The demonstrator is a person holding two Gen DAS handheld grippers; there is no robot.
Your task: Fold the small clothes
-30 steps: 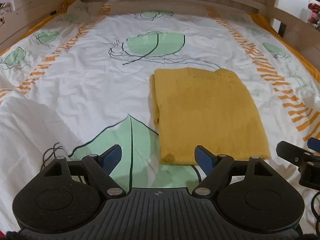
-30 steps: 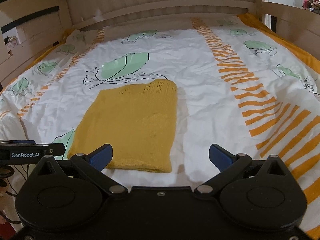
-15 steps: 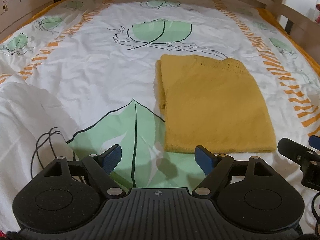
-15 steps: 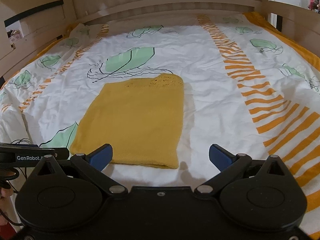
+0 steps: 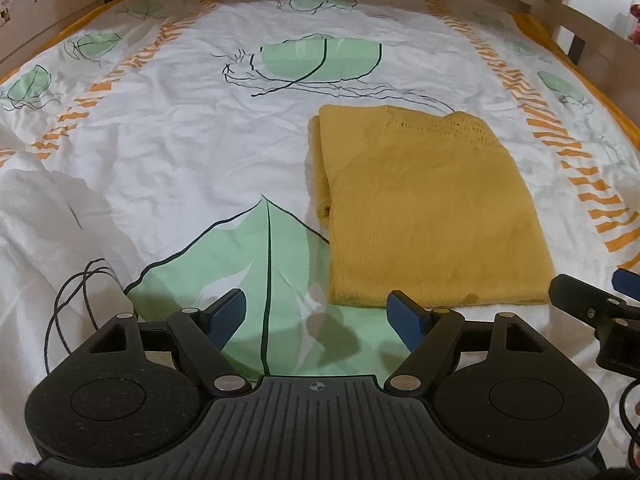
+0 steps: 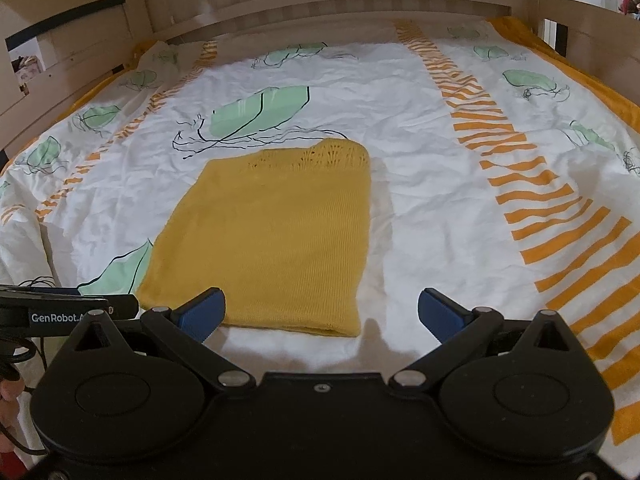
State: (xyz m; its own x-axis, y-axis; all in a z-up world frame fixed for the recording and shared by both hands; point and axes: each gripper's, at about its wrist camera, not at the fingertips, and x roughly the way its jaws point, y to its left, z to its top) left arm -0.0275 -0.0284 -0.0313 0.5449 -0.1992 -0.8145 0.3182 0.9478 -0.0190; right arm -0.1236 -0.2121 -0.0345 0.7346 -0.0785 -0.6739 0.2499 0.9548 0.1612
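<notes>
Lying flat on the bed, the yellow knit garment (image 5: 432,216) already makes a tidy, roughly rectangular packet — by the look of it the folding of this piece is largely done, with perhaps one more fold or simply nothing left. In the left wrist view it sits right of centre; in the right wrist view it sits left of centre, its near hem just above the fingertips.

The left gripper (image 5: 318,314) has its jaws released and closing slightly, with nothing between them but bedding; its blue pad on the right of the frame is near the garment's lower left corner without touching it, as far as can be told. The right gripper (image 6: 320,310) also stands wide and holds nothing, its pad on the left of the frame overlapping the garment's near edge in the picture.

The knit is a fine ribbed weave, soft and matte, with an openwork lace band along the far edge. Stacked layers show at its left side in the left wrist view. The bedsheet (image 5: 168,152) is thin white cotton — creased, printed with green leaves, black line drawing and orange stripes. A wooden bed frame (image 6: 360,4) closes the top of the frame.
</notes>
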